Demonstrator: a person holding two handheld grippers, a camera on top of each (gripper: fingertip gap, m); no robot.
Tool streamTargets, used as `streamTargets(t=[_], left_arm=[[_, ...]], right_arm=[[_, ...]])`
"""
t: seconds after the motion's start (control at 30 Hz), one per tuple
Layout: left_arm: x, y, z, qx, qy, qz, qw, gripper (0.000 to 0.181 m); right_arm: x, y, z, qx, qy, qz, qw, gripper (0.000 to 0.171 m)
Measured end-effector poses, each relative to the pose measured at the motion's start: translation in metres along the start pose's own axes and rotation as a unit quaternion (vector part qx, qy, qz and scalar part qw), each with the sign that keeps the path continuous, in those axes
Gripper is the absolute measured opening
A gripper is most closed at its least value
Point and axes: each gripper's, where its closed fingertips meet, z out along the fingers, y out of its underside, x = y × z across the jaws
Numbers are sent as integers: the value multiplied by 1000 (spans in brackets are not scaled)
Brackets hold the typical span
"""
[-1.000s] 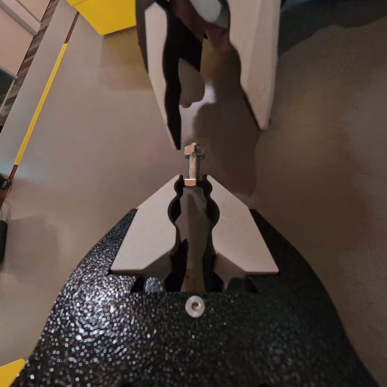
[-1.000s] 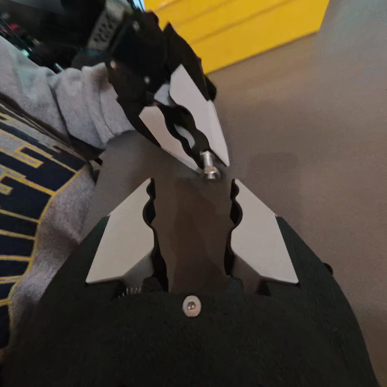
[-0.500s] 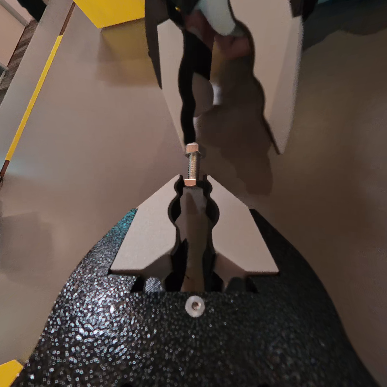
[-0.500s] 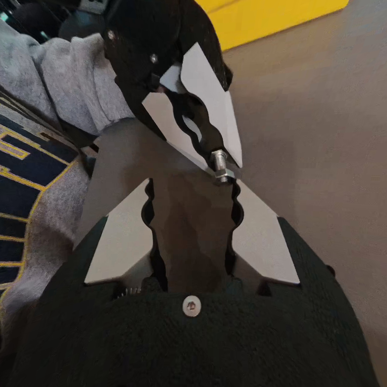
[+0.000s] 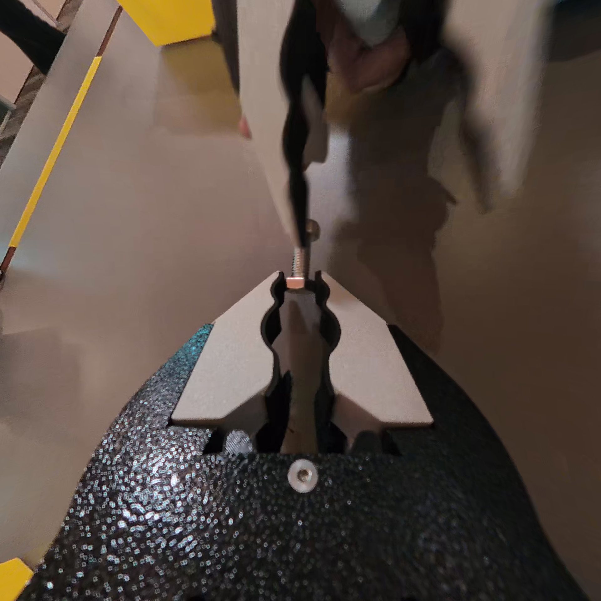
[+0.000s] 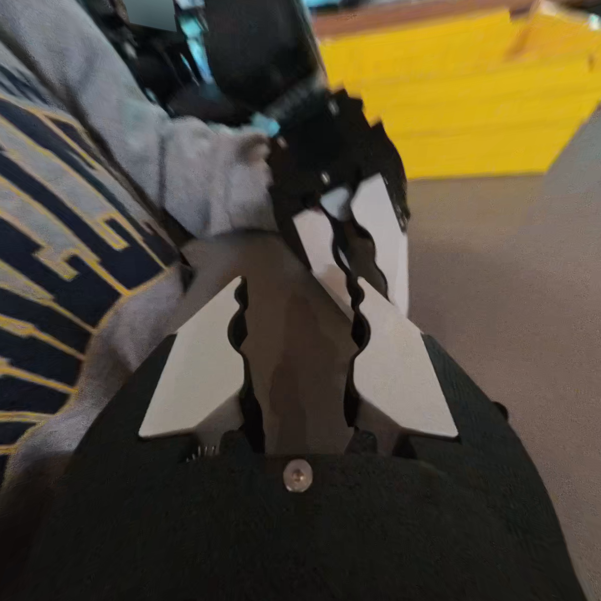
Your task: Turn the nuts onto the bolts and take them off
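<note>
Left tongs (image 5: pixel 299 281) clamped on bolt (image 5: pixel 300 265) head, pointing twelve o'clock. Right tongs (image 6: pixel 299 286) apart — swung closer since a second ago, one finger now beside nut (image 5: pixel 313 231) — likely regripping.

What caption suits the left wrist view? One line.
Left claw grips the bolt; open right claw meets the nut at its tip.
</note>
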Motion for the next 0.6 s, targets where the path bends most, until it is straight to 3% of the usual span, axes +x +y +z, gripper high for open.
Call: streamTargets(t=[0.03, 0.07, 0.17, 0.27, 0.37, 0.43, 0.47, 0.6], left_arm=[[0, 0, 0, -2, 1, 0, 1000, 17], [0, 0, 0, -3, 1, 1, 1000, 18], [0, 0, 1, -4, -1, 4, 1000, 17], [-1, 0, 1, -5, -1, 3, 1000, 17], [-1, 0, 1, -4, -2, 5, 1000, 17], [-1, 0, 1, -6, -2, 5, 1000, 17], [-1, 0, 1, -6, -2, 5, 1000, 17], [-2, 0, 1, -4, -4, 5, 1000, 17]], right_arm=[[-10, -17, -4, 49, -22, -9, 999, 61], [-2, -19, -8, 52, -2, 3, 999, 61], [30, 26, -14, -58, 73, 83, 992, 72], [26, 42, -7, -94, 58, 117, 987, 72], [20, 22, 2, -59, 40, 69, 995, 70], [-6, -16, 1, 39, -24, 12, 999, 68], [-4, -21, -2, 53, -14, 9, 998, 68], [29, 24, -15, -42, 62, 100, 992, 69]])
